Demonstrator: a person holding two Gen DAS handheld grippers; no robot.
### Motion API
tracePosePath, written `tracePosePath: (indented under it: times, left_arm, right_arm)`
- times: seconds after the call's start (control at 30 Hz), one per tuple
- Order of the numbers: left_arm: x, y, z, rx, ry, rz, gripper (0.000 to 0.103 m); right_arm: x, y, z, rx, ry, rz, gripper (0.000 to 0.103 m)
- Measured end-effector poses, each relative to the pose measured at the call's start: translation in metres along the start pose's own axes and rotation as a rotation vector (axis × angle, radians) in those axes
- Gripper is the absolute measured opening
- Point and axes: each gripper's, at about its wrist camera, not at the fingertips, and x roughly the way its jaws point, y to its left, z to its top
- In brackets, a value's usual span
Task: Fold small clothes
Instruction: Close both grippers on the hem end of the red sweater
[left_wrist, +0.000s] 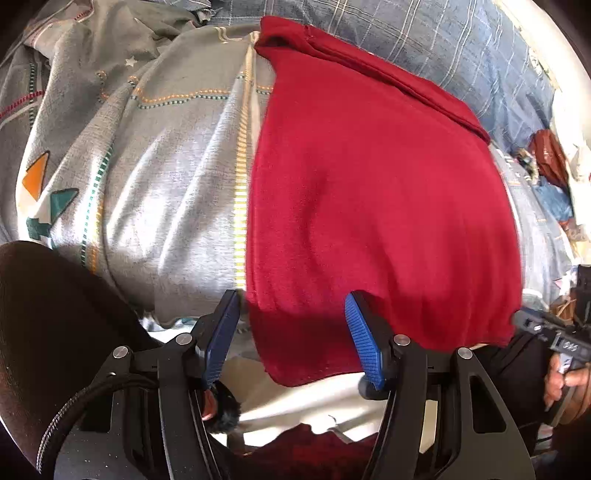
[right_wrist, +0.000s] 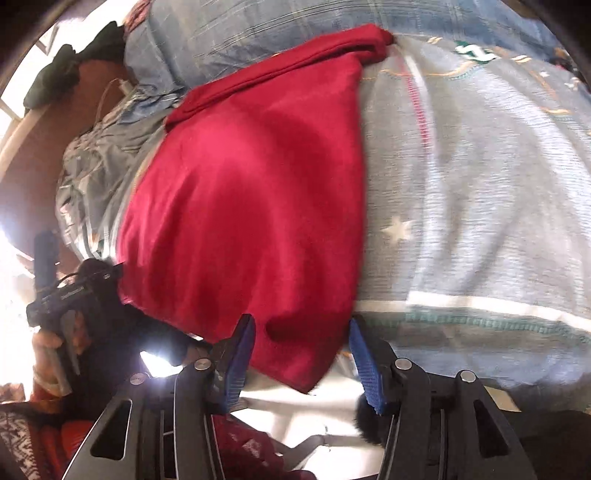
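A red garment (left_wrist: 376, 206) lies spread flat on the bed, its far edge folded over, its near edge hanging over the bed's front edge. It also shows in the right wrist view (right_wrist: 251, 206). My left gripper (left_wrist: 295, 332) is open, with the garment's near left corner between its blue pads (left_wrist: 364, 343). My right gripper (right_wrist: 303, 354) is open, with the garment's near right corner between its blue pads (right_wrist: 364, 365). The right gripper also shows at the right edge of the left wrist view (left_wrist: 546, 328), and the left gripper at the left of the right wrist view (right_wrist: 70, 295).
The bed is covered by a grey patterned quilt (left_wrist: 155, 177) with stars and stitched lines. A blue plaid blanket (left_wrist: 443, 44) lies behind the garment. Clothes and clutter (left_wrist: 550, 162) sit at the far right. Dark clothing (right_wrist: 74, 62) lies on a wooden headboard.
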Motion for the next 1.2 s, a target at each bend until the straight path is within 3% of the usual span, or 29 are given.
tracePosePath:
  times: [0.1, 0.4, 0.47, 0.5, 0.53, 0.6, 0.83, 1.1, 1.2]
  left_arm:
    - [0.001, 0.001, 0.001, -0.013, 0.016, -0.04, 0.058]
    - [0.001, 0.005, 0.001, -0.023, 0.017, -0.042, 0.058]
    - [0.001, 0.005, 0.001, -0.02, 0.018, -0.026, 0.052]
    - [0.0, 0.006, 0.0, -0.009, 0.021, -0.001, 0.042]
    - [-0.001, 0.007, 0.0, 0.003, 0.022, 0.015, 0.034]
    - [-0.003, 0.01, -0.001, 0.005, 0.028, 0.0, 0.029]
    - [-0.008, 0.008, -0.005, 0.015, 0.036, -0.001, 0.027]
    - [-0.015, 0.006, -0.008, 0.038, 0.034, -0.092, 0.027]
    - [-0.009, 0.006, -0.005, 0.018, 0.049, -0.086, 0.028]
  right_arm:
    - [0.005, 0.01, -0.002, -0.052, 0.026, 0.008, 0.038]
    - [0.012, -0.001, -0.003, 0.003, 0.071, 0.03, 0.038]
    - [0.013, 0.005, -0.004, -0.027, 0.069, 0.03, 0.033]
    - [0.015, 0.009, -0.005, -0.047, 0.074, 0.022, 0.019]
    - [0.017, 0.012, -0.005, -0.063, 0.077, 0.012, 0.015]
    - [0.015, 0.017, -0.004, -0.091, 0.071, -0.005, 0.012]
    - [0.006, 0.026, 0.001, -0.133, 0.06, 0.026, 0.012]
    - [0.011, 0.018, 0.0, -0.078, 0.058, 0.066, 0.012]
    - [0.011, 0.017, 0.0, -0.075, 0.062, 0.07, 0.012]
